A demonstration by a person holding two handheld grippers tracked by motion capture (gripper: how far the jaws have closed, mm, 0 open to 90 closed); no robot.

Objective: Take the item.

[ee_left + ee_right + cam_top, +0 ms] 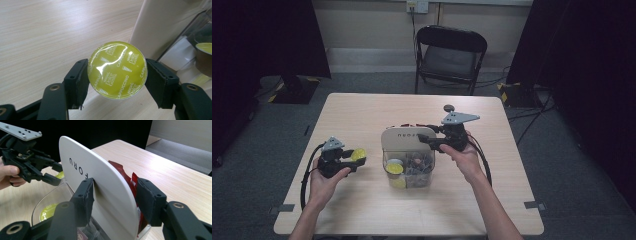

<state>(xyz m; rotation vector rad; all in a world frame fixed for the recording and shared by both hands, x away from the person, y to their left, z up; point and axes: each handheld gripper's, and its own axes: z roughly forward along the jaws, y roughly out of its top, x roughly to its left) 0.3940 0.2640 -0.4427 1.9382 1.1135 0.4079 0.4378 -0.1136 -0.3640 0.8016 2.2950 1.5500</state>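
A yellow-green coffee capsule (117,70) with a shiny printed foil lid sits crosswise between the pads of my left gripper (117,75), which is shut on it. In the high view that gripper (357,159) holds the capsule (358,154) low over the table, just left of a clear plastic box (408,172). My right gripper (115,188) is shut on the box's upright white panel (100,177), with red sachets (125,175) behind the panel against the far pad. In the high view the right gripper (426,141) is at the panel's (404,136) right edge.
The box holds more capsules (394,167), yellow and dark ones. The wooden table (362,210) has bare room in front and on both sides. A black folding chair (449,55) stands beyond the far edge, with dark curtains left and right.
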